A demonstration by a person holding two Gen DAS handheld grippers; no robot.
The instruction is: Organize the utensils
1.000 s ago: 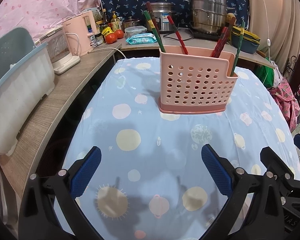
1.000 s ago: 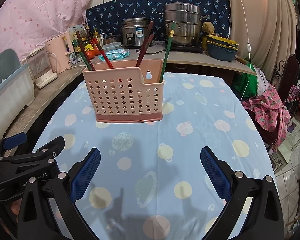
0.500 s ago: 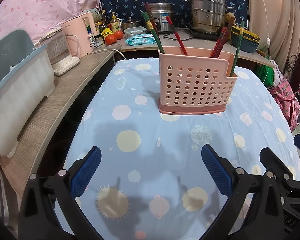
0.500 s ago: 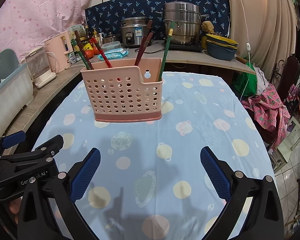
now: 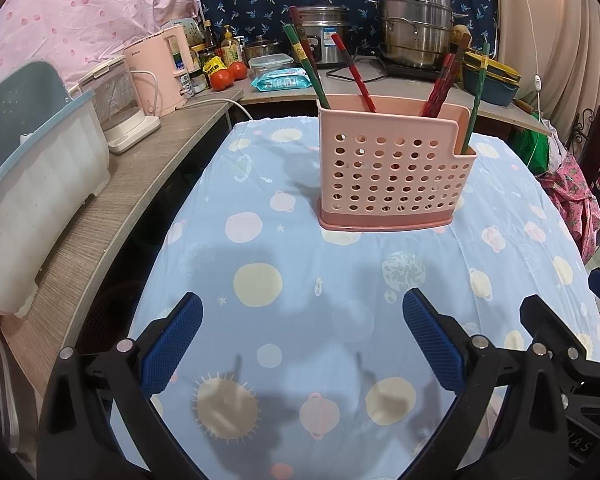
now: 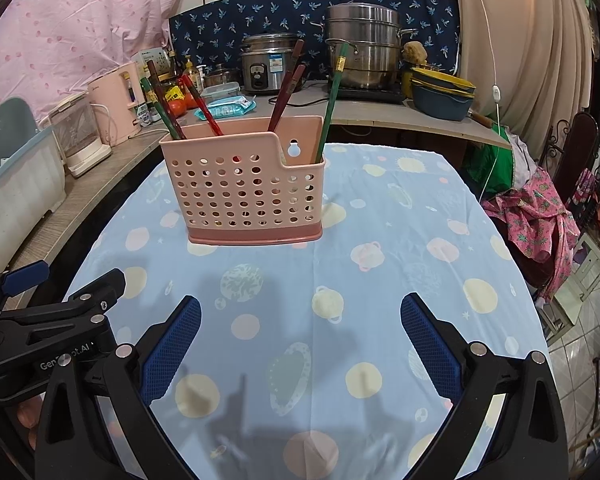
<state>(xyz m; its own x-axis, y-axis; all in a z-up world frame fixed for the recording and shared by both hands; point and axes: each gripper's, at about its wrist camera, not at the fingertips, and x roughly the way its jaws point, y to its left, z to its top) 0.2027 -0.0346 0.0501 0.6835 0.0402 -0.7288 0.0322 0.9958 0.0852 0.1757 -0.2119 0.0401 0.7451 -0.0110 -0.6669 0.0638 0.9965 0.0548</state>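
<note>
A perforated pink plastic utensil caddy stands upright near the middle of a table covered with a pale blue cloth printed with planets and suns, and it holds several long chopsticks: red and green ones leaning to the left end, dark red ones further right, and a single green chopstick in the lower, notched compartment at the right end. The left gripper and the right gripper both hover low over the near part of the cloth, well apart from the caddy, each with its blue-padded jaws spread wide and nothing between them. No loose utensil lies on the cloth, so the sorting looks finished or between steps (hard to say which). If anything remains, the next move probably calls for reaching forward to a chopstick's upper shaft and closing squarely on it without tipping the light caddy.
</note>
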